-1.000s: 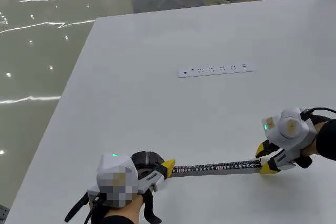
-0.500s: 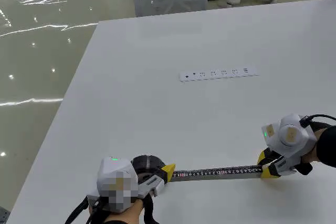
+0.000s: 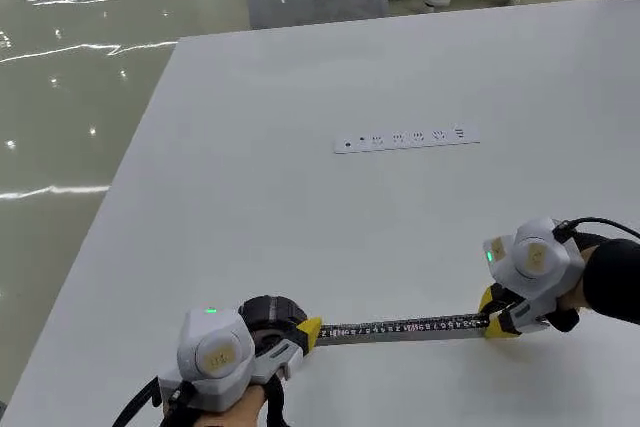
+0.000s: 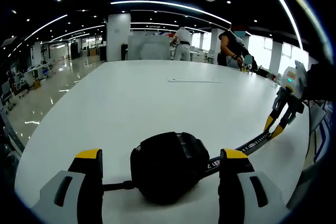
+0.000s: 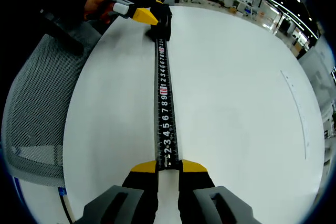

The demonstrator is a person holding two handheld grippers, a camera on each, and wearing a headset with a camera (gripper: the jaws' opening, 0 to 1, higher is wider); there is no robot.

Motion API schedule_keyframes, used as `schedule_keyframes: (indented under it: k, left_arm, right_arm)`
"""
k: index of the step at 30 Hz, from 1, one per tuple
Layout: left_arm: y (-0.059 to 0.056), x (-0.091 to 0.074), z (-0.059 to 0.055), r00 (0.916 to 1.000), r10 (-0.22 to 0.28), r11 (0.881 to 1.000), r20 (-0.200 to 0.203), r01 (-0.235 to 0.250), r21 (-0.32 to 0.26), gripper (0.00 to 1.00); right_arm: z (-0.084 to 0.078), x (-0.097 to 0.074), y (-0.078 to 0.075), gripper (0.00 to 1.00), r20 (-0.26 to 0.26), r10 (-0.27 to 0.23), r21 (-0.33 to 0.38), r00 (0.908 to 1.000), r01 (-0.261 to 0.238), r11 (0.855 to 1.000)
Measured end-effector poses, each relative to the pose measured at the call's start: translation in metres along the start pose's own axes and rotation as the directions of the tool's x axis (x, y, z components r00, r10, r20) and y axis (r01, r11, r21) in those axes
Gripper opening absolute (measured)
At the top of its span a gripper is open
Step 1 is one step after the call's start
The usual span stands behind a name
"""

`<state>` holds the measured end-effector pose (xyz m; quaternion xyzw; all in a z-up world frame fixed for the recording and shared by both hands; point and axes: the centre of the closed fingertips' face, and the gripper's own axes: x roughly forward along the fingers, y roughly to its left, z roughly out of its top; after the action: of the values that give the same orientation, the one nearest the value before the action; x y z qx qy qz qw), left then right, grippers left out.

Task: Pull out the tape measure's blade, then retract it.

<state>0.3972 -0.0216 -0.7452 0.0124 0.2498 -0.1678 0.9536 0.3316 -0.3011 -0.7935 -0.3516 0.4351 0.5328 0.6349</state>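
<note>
While right claw at 4 o'clock pinches blade tip | left claw at 7, spread round case | risk: loose case slides, or slipped tip whips back

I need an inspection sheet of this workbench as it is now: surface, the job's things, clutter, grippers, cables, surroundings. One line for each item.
Surface: white table, plain and flat.
Job's things: black tape measure case near the table's front edge; blade pulled out, lying flat on the table.
Clutter: white power strip, well apart from the work.
Grippers: left gripper straddles the case, contact unclear; right gripper shut on the blade's tip.
Cables: black cable at the right gripper.
Surroundings: glossy floor, mesh chair, people beyond the table.
</note>
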Motion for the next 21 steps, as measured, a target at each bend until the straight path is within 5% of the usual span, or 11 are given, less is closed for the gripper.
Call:
schedule_keyframes:
  k: [14, 17, 21]
  left_arm:
    - [-0.007, 0.013, -0.004, 0.9992, -0.007, 0.997, -0.039, 0.004, -0.071, 0.71]
    - [-0.013, 0.014, -0.012, 0.9953, -0.032, 0.993, -0.091, 0.021, -0.118, 0.64]
    - [-0.011, 0.016, -0.011, 0.9951, 0.011, 0.994, -0.098, -0.022, -0.111, 0.65]
  right_arm:
    - [0.000, 0.001, -0.001, 0.09, -0.034, -0.001, 0.054, 0.9994, 0.003, 0.999]
    - [-0.001, 0.001, -0.002, 0.09, -0.038, 0.000, 0.057, 0.9993, 0.002, 0.998]
    - [-0.001, 0.002, -0.002, 0.09, -0.043, 0.000, 0.052, 0.9991, 0.002, 0.999]
